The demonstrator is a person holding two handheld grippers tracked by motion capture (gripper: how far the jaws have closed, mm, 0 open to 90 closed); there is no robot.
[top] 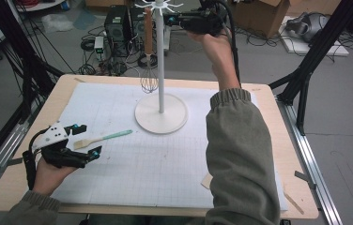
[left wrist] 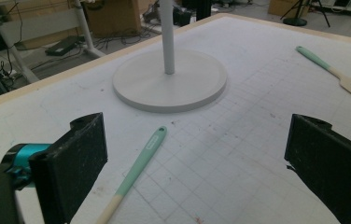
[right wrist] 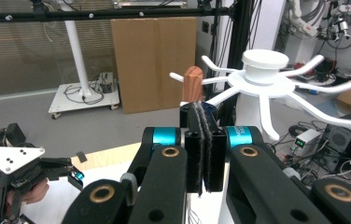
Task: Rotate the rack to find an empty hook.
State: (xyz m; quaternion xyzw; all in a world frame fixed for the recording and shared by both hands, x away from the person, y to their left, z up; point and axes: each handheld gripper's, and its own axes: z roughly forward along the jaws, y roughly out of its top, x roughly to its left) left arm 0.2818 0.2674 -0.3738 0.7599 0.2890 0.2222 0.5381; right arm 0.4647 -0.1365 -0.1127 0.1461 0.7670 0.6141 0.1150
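Observation:
A white hook stand point(top: 161, 114) rises from the mat's far middle. A whisk point(top: 149, 80) with a wooden handle point(right wrist: 193, 83) hangs from one of its top arms point(right wrist: 276, 77). My right gripper point(top: 167, 19) is held high beside the stand's top. Its jaws are shut with nothing between them, and the handle's top shows just past the tips point(right wrist: 203, 116). My left gripper point(top: 90, 139) rests low at the near left, open. A mint-handled spatula point(left wrist: 138, 168) lies on the mat between its wide-apart jaws, untouched.
A second mint-handled spatula point(left wrist: 337, 74) lies farther right on the gridded white mat point(top: 132, 173); its wooden tip point(top: 206, 181) pokes out from under the right sleeve. The stand's round base point(left wrist: 169, 86) sits ahead of the left gripper. Cables and boxes crowd the floor beyond the table.

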